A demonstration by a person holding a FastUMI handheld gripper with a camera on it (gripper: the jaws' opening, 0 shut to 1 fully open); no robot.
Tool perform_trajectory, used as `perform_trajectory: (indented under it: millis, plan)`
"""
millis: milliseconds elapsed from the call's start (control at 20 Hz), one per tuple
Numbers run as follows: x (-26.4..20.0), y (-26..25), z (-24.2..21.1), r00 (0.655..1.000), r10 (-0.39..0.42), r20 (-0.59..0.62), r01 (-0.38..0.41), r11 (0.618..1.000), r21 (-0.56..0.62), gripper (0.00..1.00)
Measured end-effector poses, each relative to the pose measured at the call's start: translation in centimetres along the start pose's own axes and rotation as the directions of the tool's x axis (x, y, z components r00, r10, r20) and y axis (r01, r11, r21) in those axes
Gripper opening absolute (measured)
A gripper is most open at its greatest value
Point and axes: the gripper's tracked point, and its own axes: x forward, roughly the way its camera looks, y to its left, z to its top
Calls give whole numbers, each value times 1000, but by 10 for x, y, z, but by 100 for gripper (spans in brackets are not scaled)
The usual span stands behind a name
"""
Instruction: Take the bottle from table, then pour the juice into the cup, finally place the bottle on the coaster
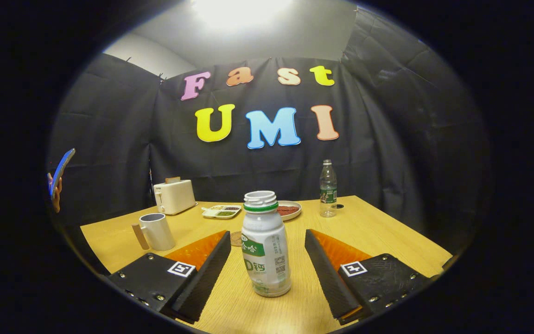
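Gripper (267, 271): fingers spread wide, touching nothing, one on each side of the bottle.
Bottle (265, 250): white, uncapped, upright on the wooden table (387, 236), between the fingers.
Cup (157, 230): white mug with wooden handle, left, just beyond the left finger.
Coaster (236, 238): round, partly hidden behind the bottle.
Far side: toaster (174, 195), divided tray (221, 211), plate (290, 209), clear water bottle (327, 189).
Far left: a hand (56, 188) holding a phone (62, 169).

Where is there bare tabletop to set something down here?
Bare wood lies on the table between the water bottle and the nearer fingers, and between mug and toaster. Crowded: the tray and plate mid-table; the juice bottle stands untouched inside the open claw, coaster just behind.
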Motion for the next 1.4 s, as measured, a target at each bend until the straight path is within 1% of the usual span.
perform_trajectory:
  millis: [250,600,700,750,850,950,1000,1100,1400]
  plan:
    - [14,5,-10,1000,11,-14,-11,1000,11,98]
    - [30,9,-21,999,8,-36,-8,1000,-3,98]
    - [34,7,-25,999,2,-45,-2,1000,-5,86]
    - [38,5,-29,998,-10,-56,10,1000,-3,86]
    - [40,5,-30,998,-17,-59,17,1000,-5,73]
    - [39,6,-28,997,-30,-65,29,999,-22,72]
    - [40,9,-27,998,-26,-66,24,999,-33,72]
    - [41,17,-28,997,-2,-73,0,999,-36,68]
    - [53,30,-22,995,-4,-102,-7,994,-108,68]
